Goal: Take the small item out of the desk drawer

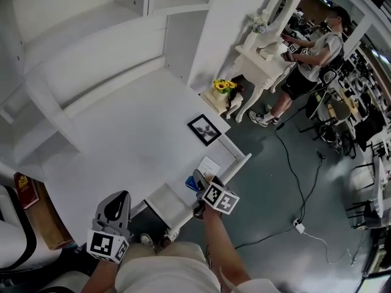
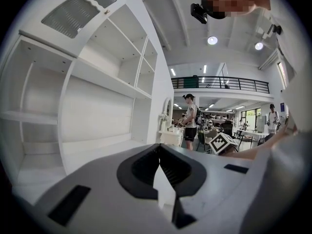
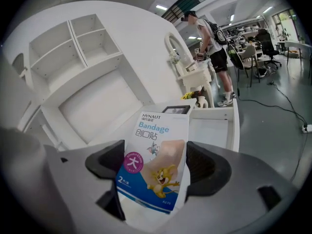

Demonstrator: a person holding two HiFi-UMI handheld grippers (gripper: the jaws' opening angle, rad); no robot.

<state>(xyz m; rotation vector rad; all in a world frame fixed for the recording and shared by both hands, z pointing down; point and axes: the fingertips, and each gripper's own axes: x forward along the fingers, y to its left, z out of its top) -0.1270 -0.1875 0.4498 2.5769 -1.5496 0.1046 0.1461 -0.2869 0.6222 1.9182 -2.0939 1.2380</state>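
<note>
My right gripper (image 1: 199, 182) hangs over the open white desk drawer (image 1: 239, 163) at the desk's front right. It is shut on a small bandage box (image 3: 155, 160), white and blue with a cartoon print, which stands upright between the jaws (image 3: 156, 164). In the head view only a blue corner of the box (image 1: 191, 185) shows. The drawer (image 3: 214, 130) lies just beyond the box, its pale floor showing. My left gripper (image 1: 115, 205) is held low at the desk's front left, jaws closed together with nothing between them (image 2: 159, 165).
A black picture frame (image 1: 204, 129) lies on the desk near the drawer. Sunflowers (image 1: 224, 85) sit on a small stand beyond. A person (image 1: 311, 60) stands at a white dressing table (image 1: 263, 50). Cables (image 1: 293, 176) cross the floor. White hutch shelves (image 1: 91, 54) back the desk.
</note>
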